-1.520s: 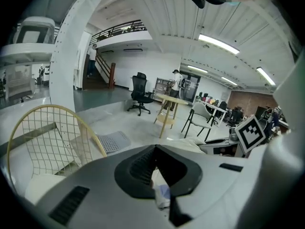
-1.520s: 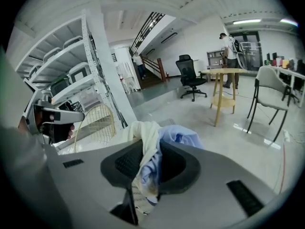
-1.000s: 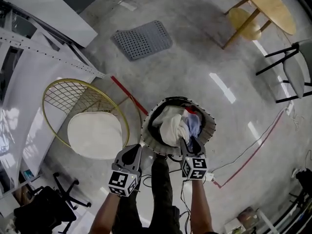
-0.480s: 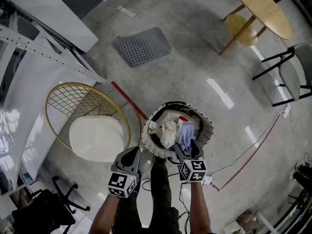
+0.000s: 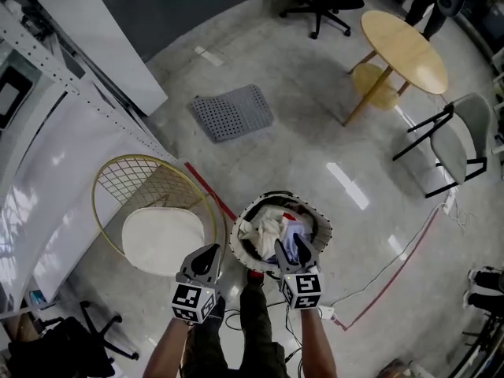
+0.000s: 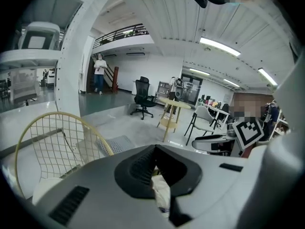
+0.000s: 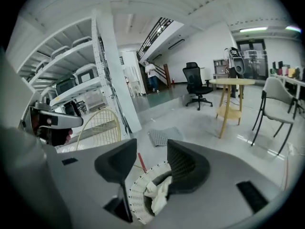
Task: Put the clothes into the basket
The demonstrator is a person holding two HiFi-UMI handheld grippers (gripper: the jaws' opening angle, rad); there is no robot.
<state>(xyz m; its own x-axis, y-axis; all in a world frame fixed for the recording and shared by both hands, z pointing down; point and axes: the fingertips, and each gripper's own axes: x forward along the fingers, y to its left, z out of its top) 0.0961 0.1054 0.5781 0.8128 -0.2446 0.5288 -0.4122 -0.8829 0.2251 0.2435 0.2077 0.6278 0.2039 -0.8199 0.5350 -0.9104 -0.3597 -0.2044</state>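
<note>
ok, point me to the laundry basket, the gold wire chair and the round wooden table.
laundry basket (image 5: 235, 239), head view, left of its white rim.
gold wire chair (image 5: 161, 241), head view, white seat cushion.
round wooden table (image 5: 403, 50), head view, middle of tabletop.

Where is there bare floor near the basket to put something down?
Bare floor lies between the basket and the grey mat, and between the basket and the round table. Crowded beside the gold wire chair, left of the basket.

Bright ceiling strip lights; glare streaks on floor; fisheye warp, dark corners; pics sharp
</note>
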